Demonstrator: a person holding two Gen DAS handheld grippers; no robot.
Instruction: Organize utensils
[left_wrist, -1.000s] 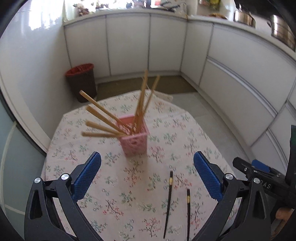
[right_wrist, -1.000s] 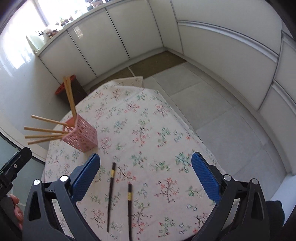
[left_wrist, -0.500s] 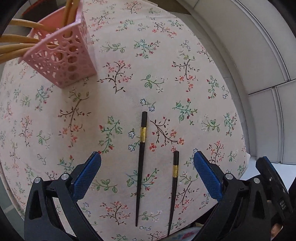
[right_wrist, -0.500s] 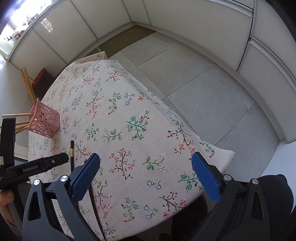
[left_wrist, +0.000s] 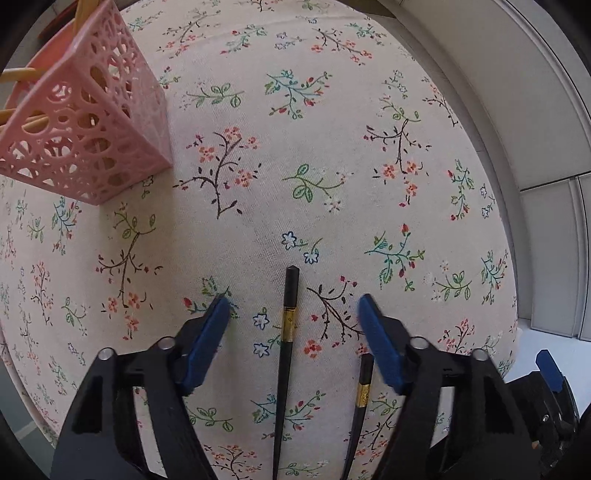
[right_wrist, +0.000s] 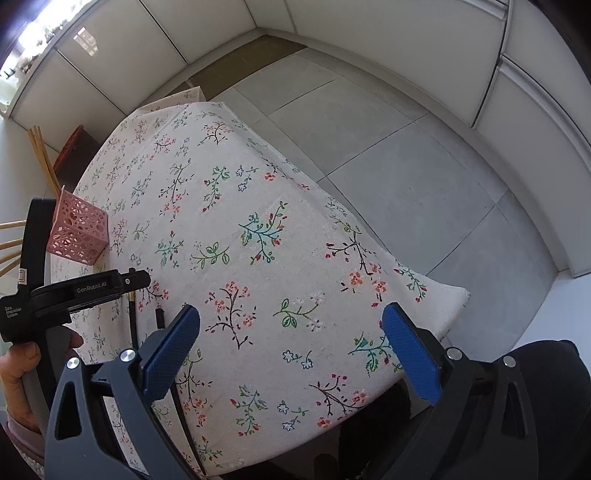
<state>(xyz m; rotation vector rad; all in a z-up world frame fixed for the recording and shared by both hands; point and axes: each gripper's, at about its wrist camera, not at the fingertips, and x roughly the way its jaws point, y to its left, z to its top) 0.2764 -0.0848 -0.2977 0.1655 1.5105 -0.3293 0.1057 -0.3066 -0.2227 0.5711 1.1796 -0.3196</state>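
Left tongs (left_wrist: 293, 308) are down low over the counter (left_wrist: 369, 110), blue pads spread apart, nothing between them gripped yet. The long chopstick (left_wrist: 286, 354) lies right in the gap, its far tip poking out just past the pads. The short chopstick (left_wrist: 360, 398) lies just to its right, its far end tucked under the right pad. That is the trap here, I reckon: close now and the right pad may drag that second stick along or pinch it crooked. Better to nudge the tongs a touch left, centre the long stick near its gold band, press flat to the cloth, then squeeze slowly.

The pink holder (left_wrist: 85, 125) waits far left, wooden sticks (left_wrist: 14, 74) already leaning out of it, so the lift wants to go high and drop in steeply.

Right tongs (right_wrist: 291, 334) hang wide apart over the near right of the counter, holding nothing.
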